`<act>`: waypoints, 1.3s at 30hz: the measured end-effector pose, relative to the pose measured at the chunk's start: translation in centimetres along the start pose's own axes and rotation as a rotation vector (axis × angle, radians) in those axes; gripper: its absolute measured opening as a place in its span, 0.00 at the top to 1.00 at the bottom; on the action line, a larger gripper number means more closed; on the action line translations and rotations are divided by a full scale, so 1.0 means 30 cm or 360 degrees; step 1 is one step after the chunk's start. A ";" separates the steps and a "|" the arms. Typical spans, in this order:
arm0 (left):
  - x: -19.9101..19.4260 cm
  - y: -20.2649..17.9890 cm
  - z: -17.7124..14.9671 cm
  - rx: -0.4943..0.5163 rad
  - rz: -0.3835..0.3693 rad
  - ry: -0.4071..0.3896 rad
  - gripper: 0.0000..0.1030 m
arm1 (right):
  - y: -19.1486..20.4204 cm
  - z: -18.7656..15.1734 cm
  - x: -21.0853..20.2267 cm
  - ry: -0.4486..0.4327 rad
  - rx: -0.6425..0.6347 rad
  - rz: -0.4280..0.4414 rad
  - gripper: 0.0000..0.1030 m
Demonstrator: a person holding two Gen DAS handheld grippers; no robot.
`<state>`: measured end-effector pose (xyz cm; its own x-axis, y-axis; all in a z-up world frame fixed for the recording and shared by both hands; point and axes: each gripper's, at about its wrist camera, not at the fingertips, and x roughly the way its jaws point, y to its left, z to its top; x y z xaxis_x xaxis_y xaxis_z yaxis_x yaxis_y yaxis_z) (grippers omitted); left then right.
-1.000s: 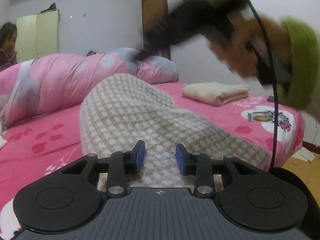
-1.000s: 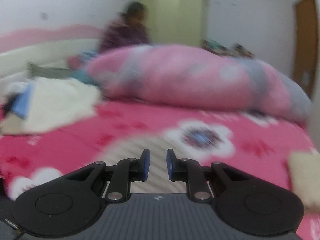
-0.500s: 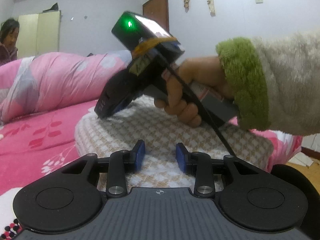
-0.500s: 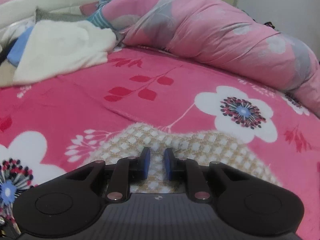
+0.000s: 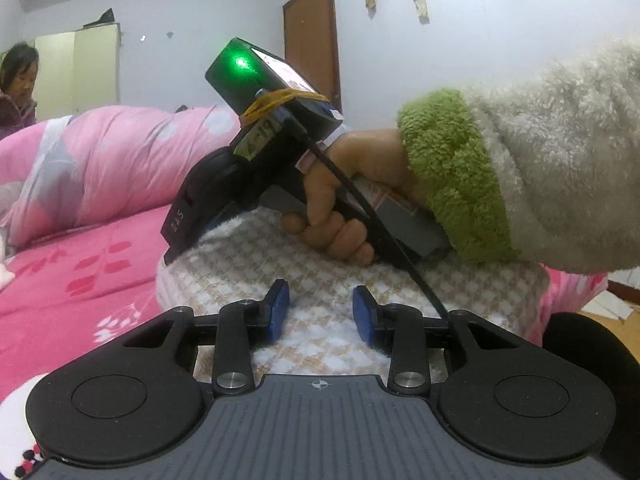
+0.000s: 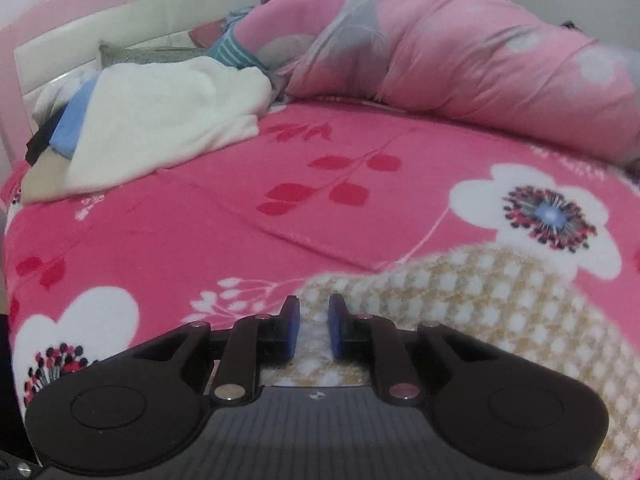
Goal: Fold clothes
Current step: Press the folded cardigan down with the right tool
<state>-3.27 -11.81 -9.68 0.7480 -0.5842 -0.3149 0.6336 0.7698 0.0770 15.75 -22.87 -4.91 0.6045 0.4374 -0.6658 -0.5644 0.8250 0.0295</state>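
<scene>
While the left gripper (image 5: 320, 312) hovers low over a beige checked garment (image 5: 320, 272) spread on the pink floral bedspread (image 5: 92, 264), its blue pads stand apart with fabric showing between them but not pinched. In the left wrist view, the person's right hand (image 5: 344, 200) in a fleecy green-cuffed sleeve (image 5: 520, 160) presses the other tool's nose onto the garment's far edge; its fingertips are hidden behind its body, and the sleeve covers the folded towel seen a second ago. In the right wrist view, the right gripper (image 6: 314, 328) sits at the garment's edge (image 6: 460, 300), its jaws narrowly parted; whether they pinch cloth cannot be told, since the weave there is blurred. A second ago this camera faced the rolled quilt (image 6: 460, 60); it now tilts down at the bedspread, beside a heap of clothes (image 6: 160, 120).
</scene>
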 end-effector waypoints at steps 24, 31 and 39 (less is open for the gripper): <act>-0.164 0.054 0.016 0.0006 -0.0128 0.0116 0.63 | 0.047 -0.043 -0.232 0.0290 0.0069 -0.0269 0.84; -0.264 0.188 0.002 -0.0261 -0.0141 0.0098 0.63 | 0.179 -0.017 -0.433 0.0248 -0.0004 -0.0041 0.83; -0.283 0.136 -0.054 -0.0224 -0.0233 0.0212 0.58 | 0.154 -0.144 -0.265 0.0435 0.0084 -0.0052 0.86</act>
<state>-7.34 -3.28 -8.22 0.6115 -0.6604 -0.4359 0.6928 0.7129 -0.1082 5.91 -24.09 -2.70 0.4437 0.3032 -0.8434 -0.5127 0.8577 0.0386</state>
